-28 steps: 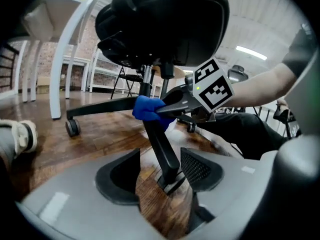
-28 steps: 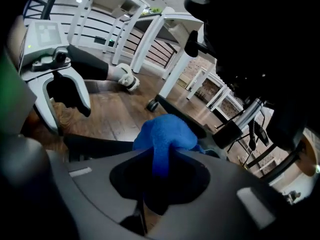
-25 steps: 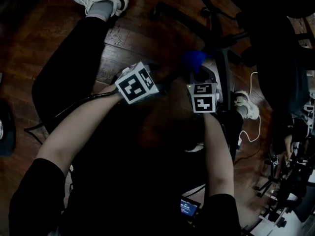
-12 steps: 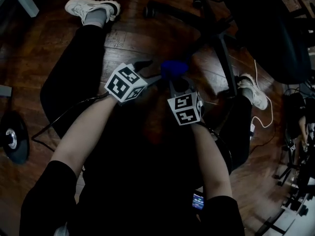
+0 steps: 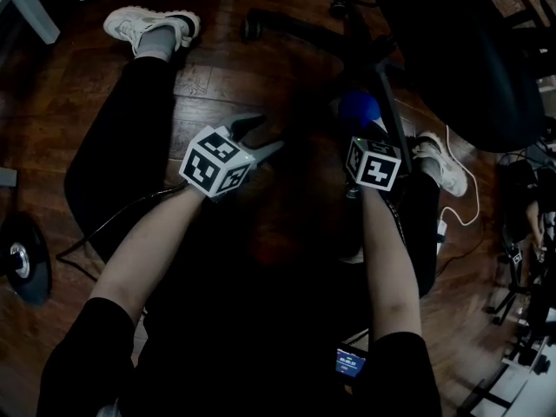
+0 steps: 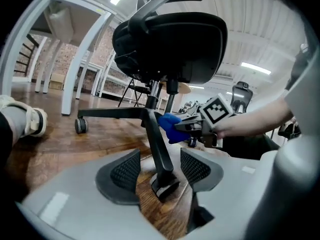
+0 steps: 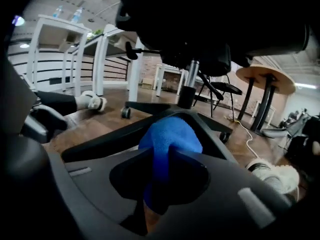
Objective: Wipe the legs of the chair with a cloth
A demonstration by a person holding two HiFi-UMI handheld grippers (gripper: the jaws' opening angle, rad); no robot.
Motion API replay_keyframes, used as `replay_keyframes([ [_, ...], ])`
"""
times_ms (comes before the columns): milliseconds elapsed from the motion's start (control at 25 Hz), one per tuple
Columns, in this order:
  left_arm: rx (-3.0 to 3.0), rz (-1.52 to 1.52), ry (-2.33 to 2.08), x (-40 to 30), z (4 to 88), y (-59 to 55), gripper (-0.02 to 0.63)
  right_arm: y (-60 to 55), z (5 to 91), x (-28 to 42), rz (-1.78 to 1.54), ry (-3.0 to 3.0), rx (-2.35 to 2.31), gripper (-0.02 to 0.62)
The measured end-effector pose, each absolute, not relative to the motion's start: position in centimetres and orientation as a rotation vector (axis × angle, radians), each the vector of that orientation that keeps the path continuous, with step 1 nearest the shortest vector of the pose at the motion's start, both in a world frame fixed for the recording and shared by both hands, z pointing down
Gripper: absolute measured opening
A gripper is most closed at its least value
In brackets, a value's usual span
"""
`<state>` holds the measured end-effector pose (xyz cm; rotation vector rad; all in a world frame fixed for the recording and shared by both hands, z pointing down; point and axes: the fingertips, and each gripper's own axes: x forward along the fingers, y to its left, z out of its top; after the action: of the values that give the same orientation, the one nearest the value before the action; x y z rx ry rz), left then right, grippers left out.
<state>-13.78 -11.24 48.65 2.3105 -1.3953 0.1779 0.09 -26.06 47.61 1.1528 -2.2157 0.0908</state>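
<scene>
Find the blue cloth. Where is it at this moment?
The blue cloth is right of centre in the head view, pinched in the right gripper and up against a black chair leg.

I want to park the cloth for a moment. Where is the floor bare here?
Bare wood floor lies at the left, between the black trouser leg and the dark disc, and at the top, between the white shoe and the chair caster. The right is crowded: chair legs, blue cloth, white cable, other shoe.
</scene>
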Motion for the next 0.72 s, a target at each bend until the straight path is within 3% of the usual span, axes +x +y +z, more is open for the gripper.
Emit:
replay_keyframes([
  [280,2.315,0.263,-1.37,-12.9,49.9,-10.4,0.255,-32.0,49.1,-1.1,0.226,-2.255,1.169,0.071],
  [720,2.306,0.272,-1.353,-13.0,50.5,-10.6,0.255,-25.7,51.3,-5.3,0.136,-2.286,0.827,0.071],
])
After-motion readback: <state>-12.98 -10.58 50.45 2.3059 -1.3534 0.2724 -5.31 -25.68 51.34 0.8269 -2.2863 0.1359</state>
